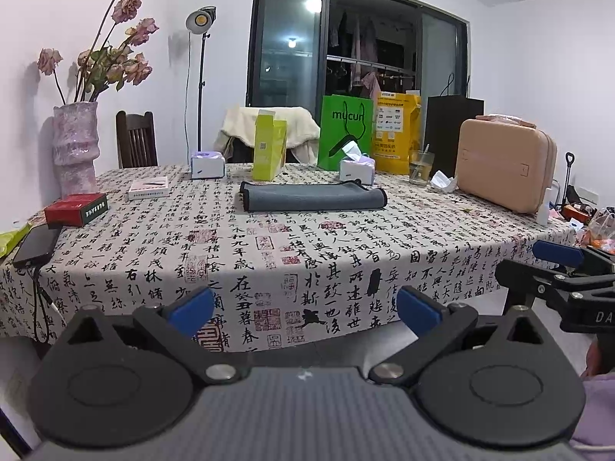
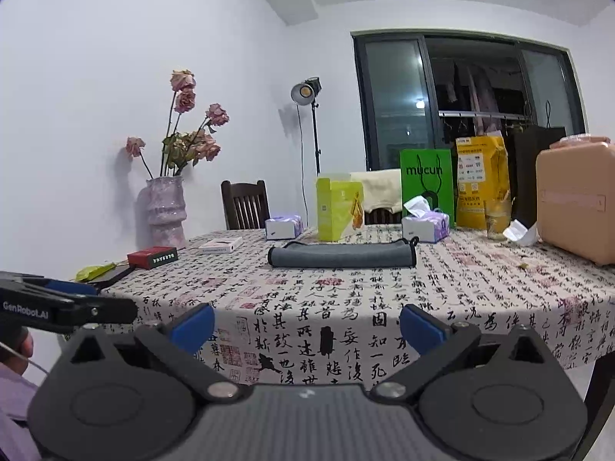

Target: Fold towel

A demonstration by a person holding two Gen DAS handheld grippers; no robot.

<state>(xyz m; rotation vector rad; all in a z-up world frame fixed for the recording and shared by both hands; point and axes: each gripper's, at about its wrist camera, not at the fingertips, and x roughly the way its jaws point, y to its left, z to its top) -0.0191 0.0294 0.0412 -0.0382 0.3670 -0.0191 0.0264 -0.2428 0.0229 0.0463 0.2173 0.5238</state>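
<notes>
A grey towel (image 1: 312, 196) with dark edging lies folded into a flat strip near the far middle of the table; it also shows in the right wrist view (image 2: 342, 255). My left gripper (image 1: 305, 307) is open and empty, held off the table's near edge, well short of the towel. My right gripper (image 2: 306, 326) is open and empty too, also back from the near edge. The right gripper shows at the right of the left wrist view (image 1: 557, 269), and the left gripper at the left of the right wrist view (image 2: 69, 299).
The table (image 1: 269, 246) has a calligraphy-print cloth. On it: pink vase (image 1: 75, 146), red box (image 1: 76, 209), phone (image 1: 36, 246), tissue boxes (image 1: 207, 165), yellow-green carton (image 1: 269, 146), green bag (image 1: 344, 130), yellow bag (image 1: 396, 132), glass (image 1: 421, 167), peach case (image 1: 505, 165). Chairs stand behind.
</notes>
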